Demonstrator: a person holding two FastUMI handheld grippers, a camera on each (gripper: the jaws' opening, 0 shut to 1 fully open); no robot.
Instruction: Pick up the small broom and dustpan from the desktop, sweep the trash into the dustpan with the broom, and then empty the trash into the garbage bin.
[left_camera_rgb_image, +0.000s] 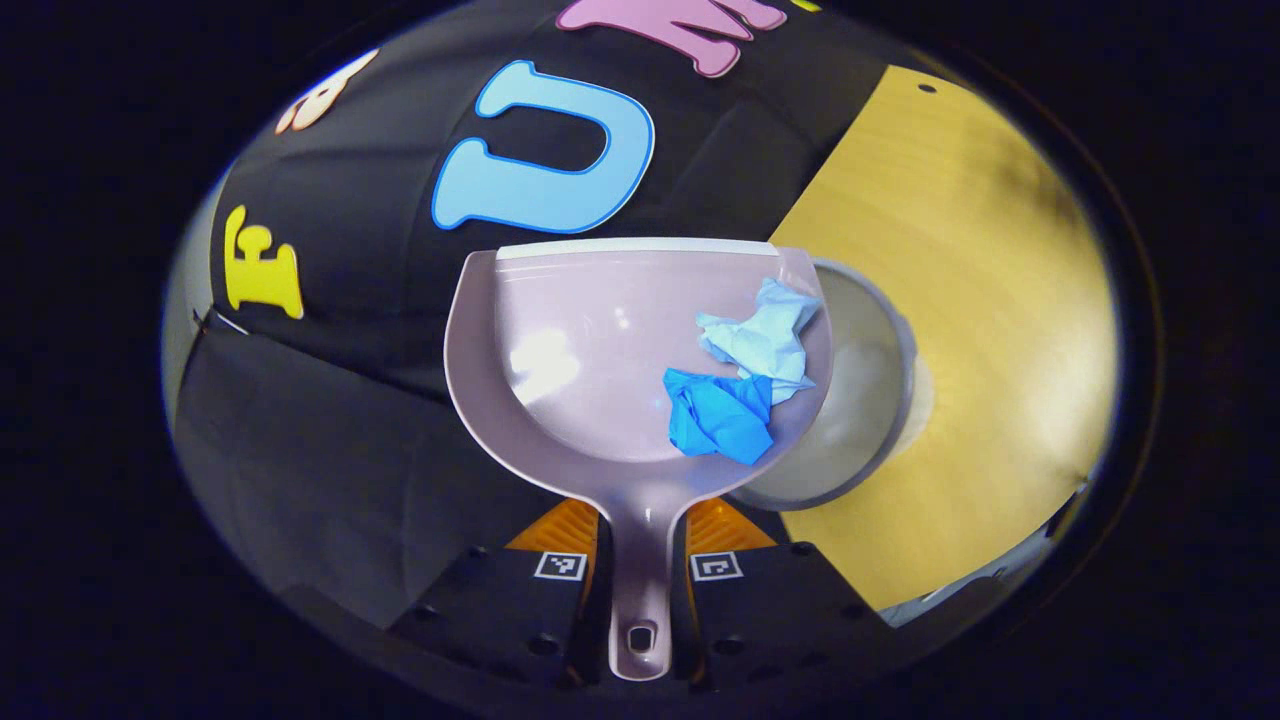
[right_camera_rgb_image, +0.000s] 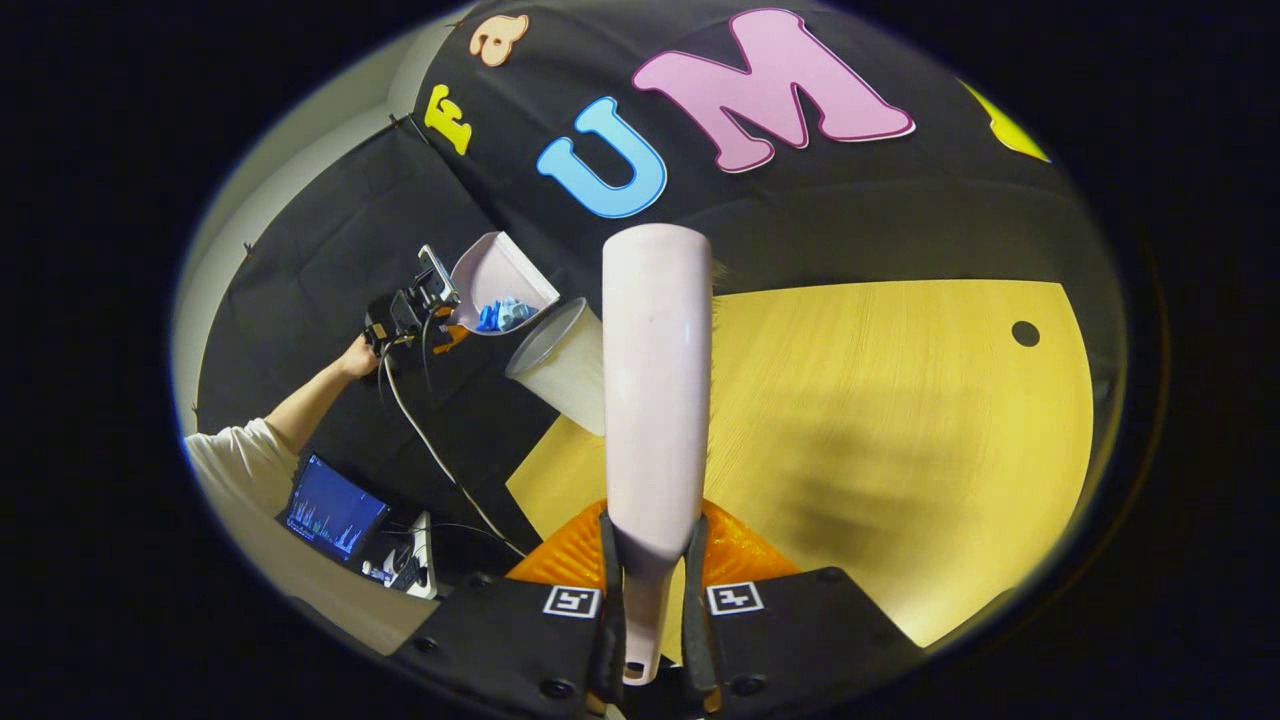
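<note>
Emptying step in hand; left gripper (left_camera_rgb_image: 640, 570) has its jaws clamped on the handle of the dustpan (left_camera_rgb_image: 600, 340), held raised just beside the garbage bin (left_camera_rgb_image: 860, 400) at the tabletop (left_camera_rgb_image: 980, 300) edge; crumpled blue trash (left_camera_rgb_image: 745, 385) lies inside the pan; right gripper (right_camera_rgb_image: 648, 590) grips the small broom (right_camera_rgb_image: 655, 380), jaws closed on its handle; next move, in my judgement: tip the pan over the bin mouth.

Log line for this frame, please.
phase: emptying | left gripper: holds dustpan with blue trash over garbage bin | right gripper: holds broom
</note>
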